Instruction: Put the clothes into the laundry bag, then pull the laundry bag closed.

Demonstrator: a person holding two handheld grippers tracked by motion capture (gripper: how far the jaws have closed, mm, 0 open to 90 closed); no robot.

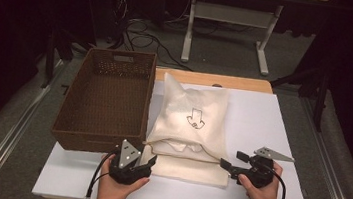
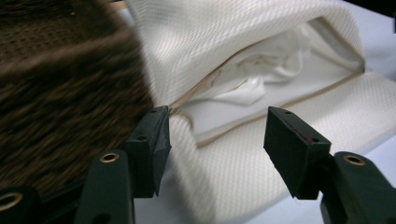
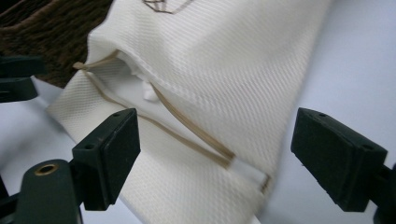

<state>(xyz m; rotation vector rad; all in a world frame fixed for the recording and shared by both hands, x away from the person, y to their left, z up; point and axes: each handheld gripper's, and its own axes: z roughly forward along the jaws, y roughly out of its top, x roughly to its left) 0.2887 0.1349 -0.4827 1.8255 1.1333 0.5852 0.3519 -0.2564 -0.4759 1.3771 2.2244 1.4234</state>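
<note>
While both tools, L (image 1: 150,161) & R (image 1: 226,164), gape empty, bag (image 1: 190,116) mouth edge lies between, basket (image 1: 107,96) crowding L.

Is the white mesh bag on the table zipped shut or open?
Open. The white mesh bag gapes along its near edge, and white cloth shows inside between the parted tan zipper edges.

Motion-blurred basket (image 2: 60,93) at frame edge

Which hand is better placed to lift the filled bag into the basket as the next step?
Probably the left. The left gripper is open at the white bag's open corner beside the brown basket, so its way in is short. The right gripper, also open, is at the corner far from the basket.
</note>
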